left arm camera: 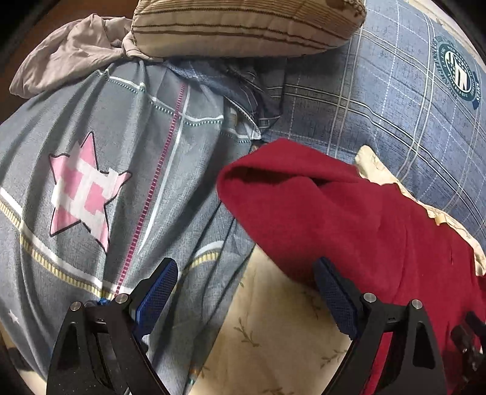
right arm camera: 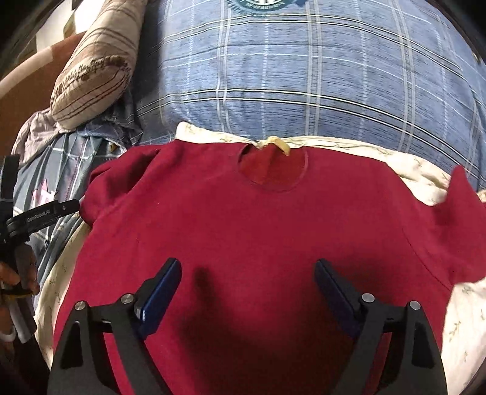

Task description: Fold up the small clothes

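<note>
Through the left wrist camera we see our left gripper (left arm camera: 246,275) with its blue-padded jaws spread wide and nothing between them, hanging over the seam where a cream sheet with a leaf print (left arm camera: 273,328) meets a grey-blue quilt cover (left arm camera: 127,212) that bears a pink pixel star (left arm camera: 83,188). The red T-shirt (left arm camera: 349,218) lies to the right on the cream sheet; its near sleeve is folded over and reaches toward the middle of the view, and the right-hand finger pad (left arm camera: 331,288) shows against the shirt's edge, though we cannot tell whether it touches the cloth. Farther back lie a striped beige pillow (left arm camera: 243,27), a crumpled grey garment (left arm camera: 66,57) and a blue plaid cover with a round green emblem (left arm camera: 395,100). Through the right wrist camera we see our right gripper (right arm camera: 247,275), likewise released and empty, poised above the chest of the red T-shirt (right arm camera: 243,218), which is spread front-up on the cream sheet (right arm camera: 419,170) with its round neckline (right arm camera: 273,170) toward the blue plaid cover (right arm camera: 303,76). One sleeve is bunched at the left, the other lifts at the right edge. At the far left the left gripper's black frame (right arm camera: 36,218) shows beside the shirt, held by a hand (right arm camera: 15,279), with the striped pillow (right arm camera: 94,66) behind.
</note>
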